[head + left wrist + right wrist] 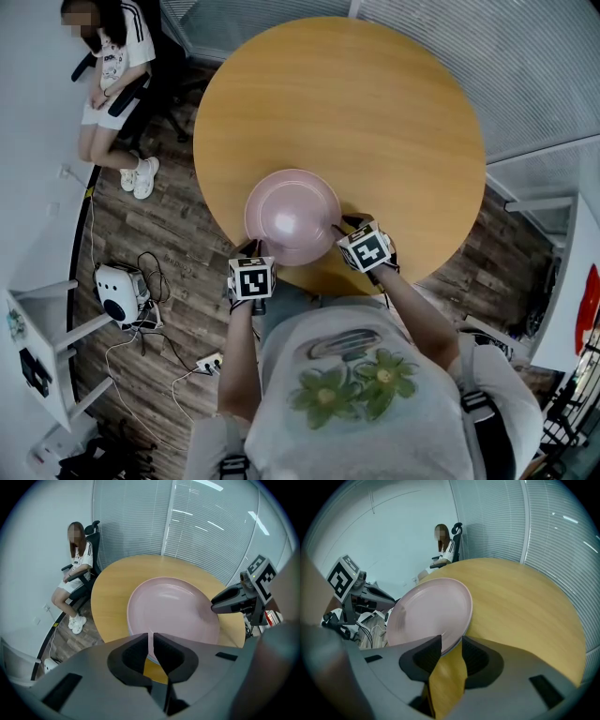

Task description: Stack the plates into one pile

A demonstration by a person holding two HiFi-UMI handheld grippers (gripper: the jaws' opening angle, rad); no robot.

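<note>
Your left hand-held gripper [151,644] is pinched down on the near-left rim of the pink plate [292,216], its jaws almost together with only the thin rim between them. Your right hand-held gripper [451,641] has its jaws wide apart. The near-right rim pokes into their mouth beside the left jaw, and nothing is clamped yet.

Start from that plate. It lies face up at the near edge of the round wooden bench [347,103], just ahead of your body, and the whole far half of the bench beyond it is bare. Being round, it has no long axis to line up with, so what matters is where you hold the rim. The two hand-held grippers flank it on your side, left and right, both pointing away from you and inward across the plate. Neither is nearer, since both are at the rim.

I cannot tell whether another plate sits beneath the pink one. A bluish edge shows under the rim, but no second plate is plain in any view. Nor is it clear whether the plate rests flat or is tipped up.

My reading is that the coming move depends on the right side: the rim already lies straight ahead inside those open jaws, so closing them there should give you a matched hold.

Off the far-left edge, well apart from the plate, a person [111,70] sits in a chair.
</note>
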